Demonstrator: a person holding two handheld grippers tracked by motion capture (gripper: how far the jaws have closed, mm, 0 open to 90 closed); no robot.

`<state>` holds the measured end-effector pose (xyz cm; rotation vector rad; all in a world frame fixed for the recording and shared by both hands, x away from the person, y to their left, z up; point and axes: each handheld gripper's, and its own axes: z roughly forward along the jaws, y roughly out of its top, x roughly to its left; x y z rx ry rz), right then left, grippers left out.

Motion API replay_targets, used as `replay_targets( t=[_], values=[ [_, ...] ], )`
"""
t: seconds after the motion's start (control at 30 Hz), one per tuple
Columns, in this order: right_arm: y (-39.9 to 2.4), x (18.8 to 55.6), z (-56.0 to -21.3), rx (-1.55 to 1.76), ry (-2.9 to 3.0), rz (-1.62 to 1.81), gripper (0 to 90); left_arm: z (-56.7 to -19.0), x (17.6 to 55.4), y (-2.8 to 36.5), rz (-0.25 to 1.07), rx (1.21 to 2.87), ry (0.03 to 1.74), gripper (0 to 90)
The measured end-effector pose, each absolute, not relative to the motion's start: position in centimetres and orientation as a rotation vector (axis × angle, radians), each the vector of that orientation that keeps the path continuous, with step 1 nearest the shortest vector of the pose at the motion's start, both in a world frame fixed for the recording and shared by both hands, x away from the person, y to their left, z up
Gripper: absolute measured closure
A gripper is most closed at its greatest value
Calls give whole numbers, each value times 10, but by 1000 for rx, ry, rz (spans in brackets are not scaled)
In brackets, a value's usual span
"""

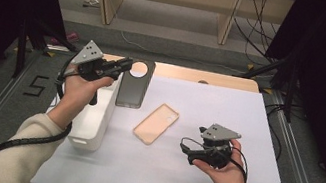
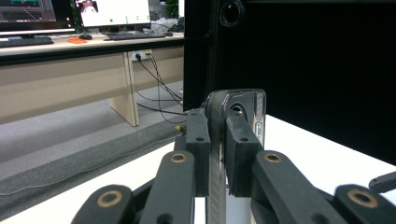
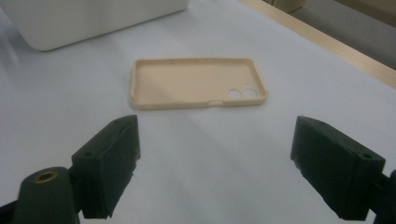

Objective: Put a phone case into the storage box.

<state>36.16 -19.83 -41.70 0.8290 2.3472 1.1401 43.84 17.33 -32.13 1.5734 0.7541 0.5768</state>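
My left gripper (image 1: 123, 66) is shut on the edge of a dark phone case (image 1: 133, 85) with a round camera hole, at the far left of the table. In the left gripper view its pads clamp the thin rim of the dark phone case (image 2: 243, 100), seen edge-on. A beige phone case (image 1: 156, 123) lies flat, open side up, in the middle of the white mat (image 1: 196, 178). My right gripper (image 1: 188, 151) hovers to its right, open and pointing at it. In the right gripper view the beige case (image 3: 187, 81) lies beyond the right gripper (image 3: 215, 161), apart from both jaws.
A white rectangular box (image 1: 91, 117) stands at the mat's left edge, under my left wrist; it appears again as the white box (image 3: 84, 18). The wooden table edge (image 1: 214, 78) runs along the back. Black curtains flank both sides, with desk legs and cables beyond.
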Motion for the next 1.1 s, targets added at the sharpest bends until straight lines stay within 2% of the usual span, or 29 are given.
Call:
replay_targets(
  t=[1.1],
  values=[
    [-200, 363, -416, 843, 2336, 1158, 164, -315, 453, 205, 647, 1546, 807, 814]
  ],
)
